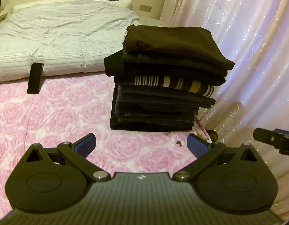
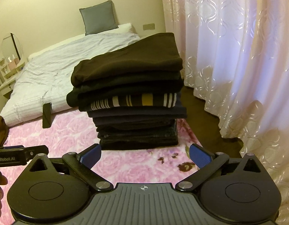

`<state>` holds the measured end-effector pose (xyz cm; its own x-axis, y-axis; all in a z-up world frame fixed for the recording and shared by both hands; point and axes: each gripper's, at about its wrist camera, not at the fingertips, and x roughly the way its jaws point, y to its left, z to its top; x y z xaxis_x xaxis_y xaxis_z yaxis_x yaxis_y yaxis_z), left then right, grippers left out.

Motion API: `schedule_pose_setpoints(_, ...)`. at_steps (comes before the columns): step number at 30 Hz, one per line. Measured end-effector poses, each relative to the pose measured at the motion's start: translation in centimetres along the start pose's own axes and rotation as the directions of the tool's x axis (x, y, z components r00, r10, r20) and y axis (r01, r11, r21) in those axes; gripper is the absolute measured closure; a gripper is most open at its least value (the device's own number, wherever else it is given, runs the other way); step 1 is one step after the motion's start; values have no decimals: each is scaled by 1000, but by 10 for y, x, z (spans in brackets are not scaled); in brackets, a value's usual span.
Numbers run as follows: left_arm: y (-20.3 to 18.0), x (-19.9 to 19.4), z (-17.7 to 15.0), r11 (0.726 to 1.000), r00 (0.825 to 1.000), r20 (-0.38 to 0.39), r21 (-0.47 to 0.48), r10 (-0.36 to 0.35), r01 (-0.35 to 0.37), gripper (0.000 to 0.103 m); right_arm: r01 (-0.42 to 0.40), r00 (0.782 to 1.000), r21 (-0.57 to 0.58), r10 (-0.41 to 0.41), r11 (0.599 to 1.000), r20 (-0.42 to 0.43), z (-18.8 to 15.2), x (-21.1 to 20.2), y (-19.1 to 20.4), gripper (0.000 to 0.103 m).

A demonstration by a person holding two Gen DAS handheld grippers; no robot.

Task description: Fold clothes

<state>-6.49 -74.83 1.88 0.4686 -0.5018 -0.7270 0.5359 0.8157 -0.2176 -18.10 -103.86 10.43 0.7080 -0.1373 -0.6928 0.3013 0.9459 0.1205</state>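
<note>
A tall stack of folded dark clothes [image 1: 163, 86] [image 2: 133, 101] stands on the pink rose-patterned bedspread [image 1: 56, 116] [image 2: 73, 138]. A dark brown garment [image 1: 174, 43] [image 2: 129, 63] lies on top, and a striped navy, white and yellow piece [image 1: 174, 84] [image 2: 136, 100] shows partway down. My left gripper [image 1: 141, 144] stands open just short of the stack's foot, nothing between its blue pads. My right gripper [image 2: 145, 154] is open too, wide and bare, also in front of the stack. Each gripper's tip shows at the edge of the other's view.
A black phone [image 1: 34, 77] [image 2: 46, 115] leans against the folded white quilt [image 1: 56, 35] [image 2: 60, 65] behind the stack's left. Pink patterned curtains [image 1: 238, 46] [image 2: 238, 56] hang close on the right. A brown garment [image 2: 0, 131] lies at the left edge.
</note>
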Motion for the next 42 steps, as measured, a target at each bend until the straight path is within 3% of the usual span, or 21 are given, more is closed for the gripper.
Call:
schedule_pose_setpoints(17, -15, -1, -8, 996, 997, -21, 62, 72, -70, 1, 41, 996, -8, -41, 999, -79, -3, 8, 2, 1)
schedule_pose_setpoints(42, -31, 7, -4, 990, 994, -44, 106, 96, -91, 1, 18, 997, 25, -17, 1000, -75, 7, 11, 2, 1)
